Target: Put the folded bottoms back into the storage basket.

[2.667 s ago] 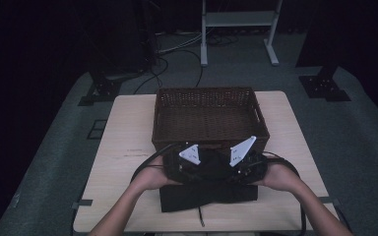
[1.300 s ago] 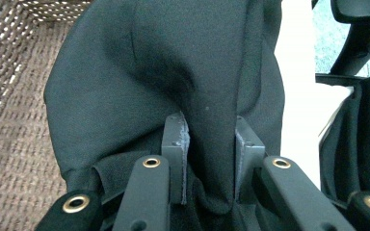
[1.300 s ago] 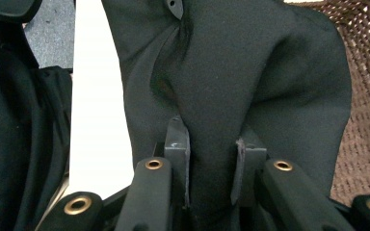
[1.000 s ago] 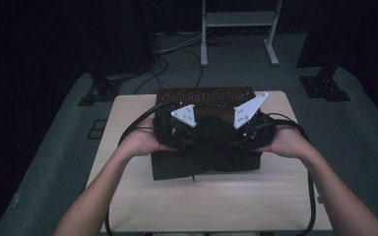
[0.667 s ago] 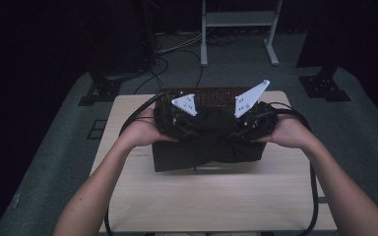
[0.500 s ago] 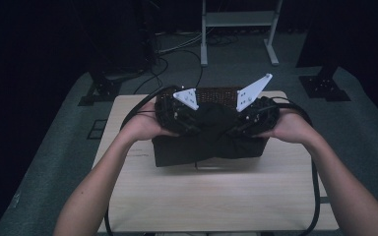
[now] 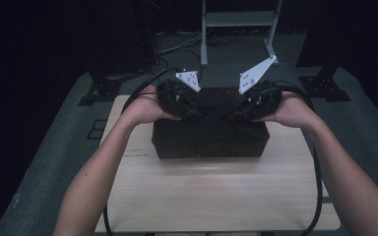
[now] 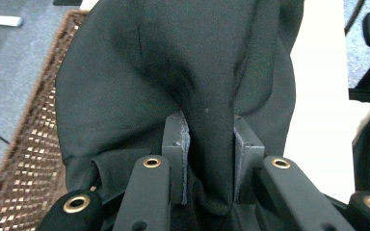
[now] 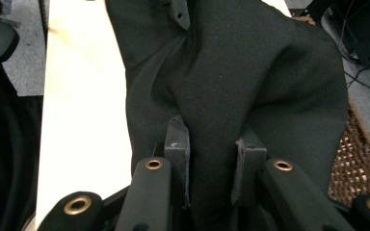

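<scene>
Black cloth [image 7: 215,114] hangs over the wicker basket [image 7: 211,146] — soft, limp, light. Left gripper [image 8: 207,159] and right gripper [image 9: 211,159] each clamp a bunched fold — sound holds, best kept at the edges.

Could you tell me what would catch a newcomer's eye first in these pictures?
First, the black cloth held up at the middle of the high view, bunched between the left gripper and right gripper, each clamped on a fold. Beneath it stands the dark brown woven wicker basket on the pale wooden table. The white three-cornered plates atop both grippers stand out against the dark room.
</scene>
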Motion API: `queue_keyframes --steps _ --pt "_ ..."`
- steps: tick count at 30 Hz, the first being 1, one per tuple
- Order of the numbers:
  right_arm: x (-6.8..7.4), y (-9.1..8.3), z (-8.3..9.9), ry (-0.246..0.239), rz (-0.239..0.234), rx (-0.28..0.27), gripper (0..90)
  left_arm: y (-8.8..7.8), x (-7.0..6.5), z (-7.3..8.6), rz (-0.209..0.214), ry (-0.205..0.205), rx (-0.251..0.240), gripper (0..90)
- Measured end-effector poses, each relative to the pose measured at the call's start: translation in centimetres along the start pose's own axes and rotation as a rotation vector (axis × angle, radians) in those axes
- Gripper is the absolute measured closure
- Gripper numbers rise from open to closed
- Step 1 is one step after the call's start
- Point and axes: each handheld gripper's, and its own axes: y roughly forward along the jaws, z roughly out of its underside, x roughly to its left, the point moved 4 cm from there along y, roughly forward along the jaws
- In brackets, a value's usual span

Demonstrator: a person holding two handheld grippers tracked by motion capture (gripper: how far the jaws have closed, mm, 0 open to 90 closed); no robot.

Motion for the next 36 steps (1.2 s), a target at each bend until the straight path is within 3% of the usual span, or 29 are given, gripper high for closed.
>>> queue_keyframes --steps 23,36 --pt "-3.8 -0.8 -2.0 0.011 0.019 -0.016 72.3 -1.3 4.0 -1.3 -0.035 -0.003 -0.003 72.5" --pt "-6.3 -0.3 -2.3 0.030 0.023 -0.012 72.2 -0.8 6.5 -1.3 -0.037 -0.008 -0.005 72.4"
